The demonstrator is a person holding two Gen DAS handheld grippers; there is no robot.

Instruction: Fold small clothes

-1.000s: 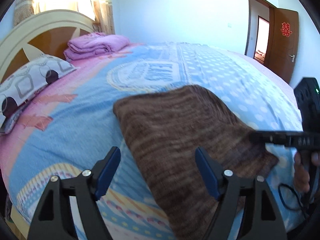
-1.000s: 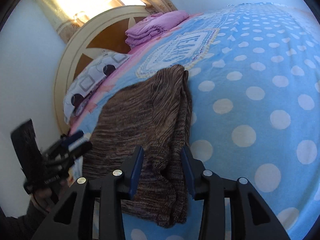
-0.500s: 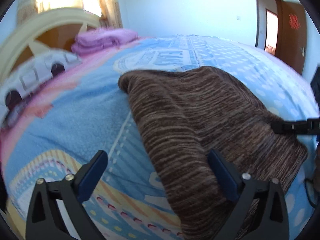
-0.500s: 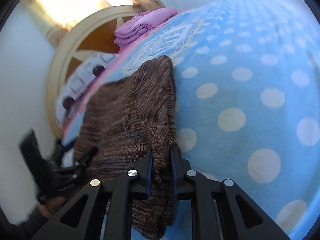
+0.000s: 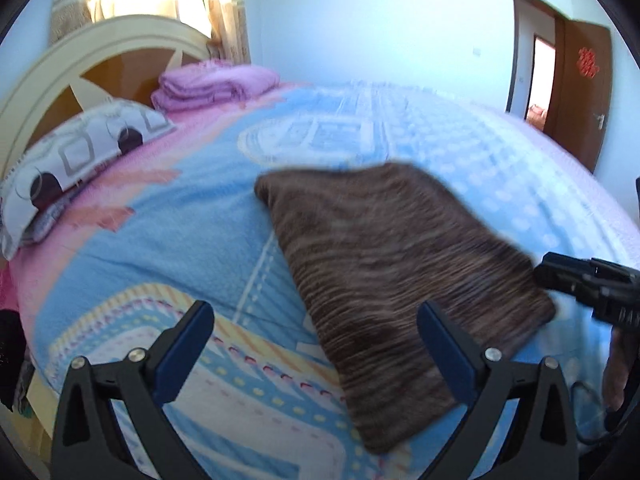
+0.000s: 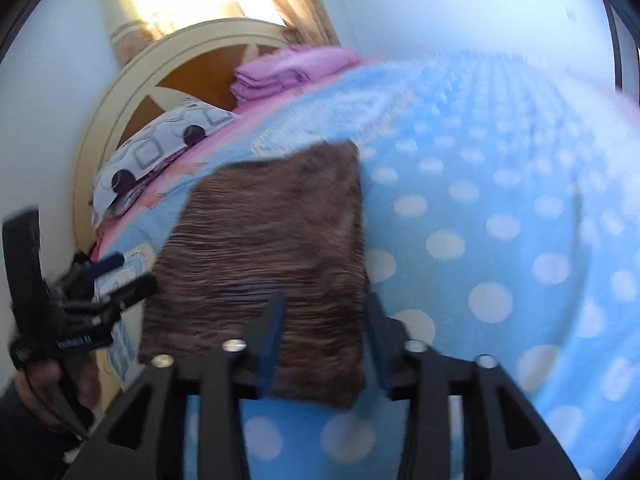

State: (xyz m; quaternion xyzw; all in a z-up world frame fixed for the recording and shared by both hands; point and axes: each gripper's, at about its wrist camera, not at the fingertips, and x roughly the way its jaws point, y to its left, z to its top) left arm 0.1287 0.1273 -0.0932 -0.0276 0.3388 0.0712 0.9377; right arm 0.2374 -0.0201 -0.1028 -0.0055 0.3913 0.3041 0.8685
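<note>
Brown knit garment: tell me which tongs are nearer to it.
Right. The right tongs hang open directly over the brown knit garment, at its near edge; the left tongs straddle its left edge, mostly over the blanket.

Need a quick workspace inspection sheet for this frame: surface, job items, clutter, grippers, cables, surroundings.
Surface: bed with blue polka-dot fleece blanket, pink border.
Job's things: brown striped knit garment, folded, lying flat.
Clutter: folded purple blanket stack; patterned white pillow.
Grippers: left gripper open wide, nothing clamped; right gripper just been opening, garment edge between its jaws, not pinched.
Cables: black cable, beside right hand.
Surroundings: cream wooden headboard, curtained window, brown door.
</note>
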